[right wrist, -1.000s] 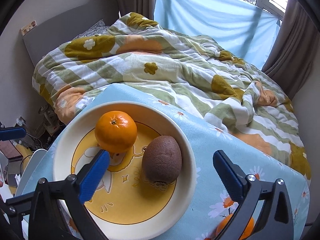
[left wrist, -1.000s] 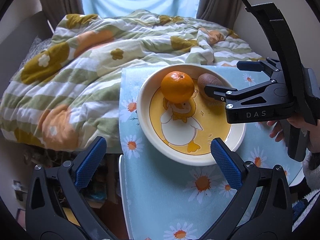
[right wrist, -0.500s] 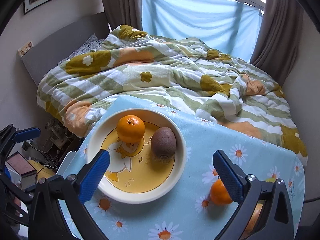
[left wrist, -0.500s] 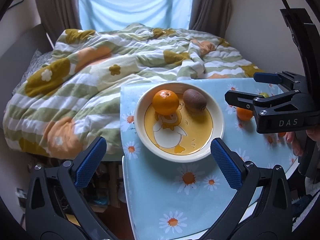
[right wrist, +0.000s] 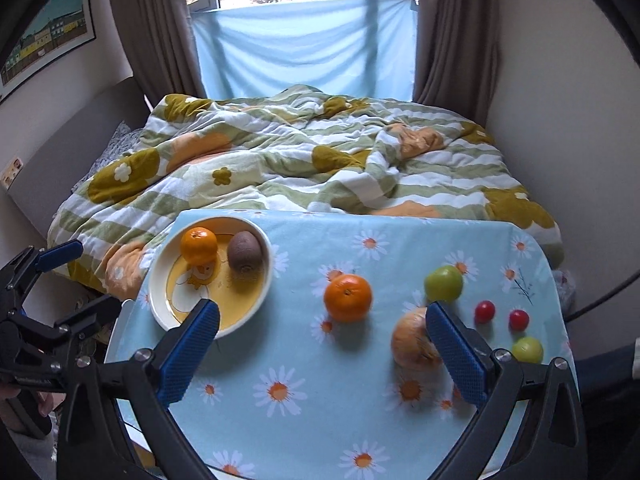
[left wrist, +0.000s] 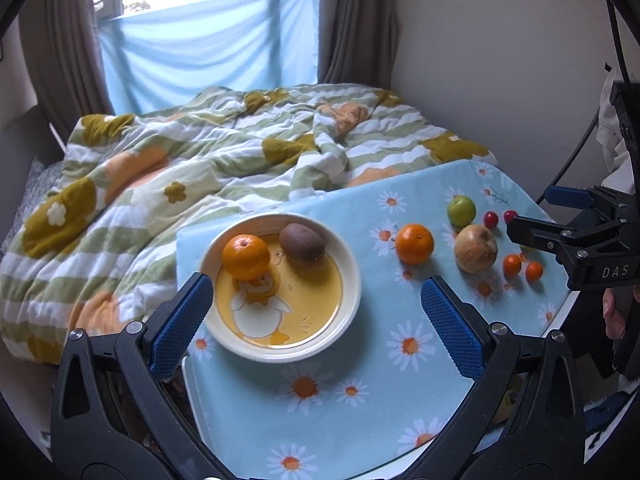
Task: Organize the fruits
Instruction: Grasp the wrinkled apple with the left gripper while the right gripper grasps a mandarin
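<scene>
Both the left gripper (left wrist: 316, 320) and right gripper (right wrist: 322, 344) hang above the worktop (right wrist: 288, 344), fingers spread apart, holding nothing. The kiwi (right wrist: 245, 250) lies in the plate (right wrist: 160, 304) beside an orange (right wrist: 199, 245), its long axis running roughly left-right. Another orange (right wrist: 347, 298) and an apple (right wrist: 412, 342) sit on the cloth.

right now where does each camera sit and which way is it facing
Left wrist: on the left gripper, above the table's near-left edge, facing the duck plate and bed; its blue fingers and the right gripper show.
Right wrist: on the right gripper, near edge, facing the loose orange and apple; the left gripper shows.
Shared: plate, kiwi, loose fruit, quilt.
</scene>
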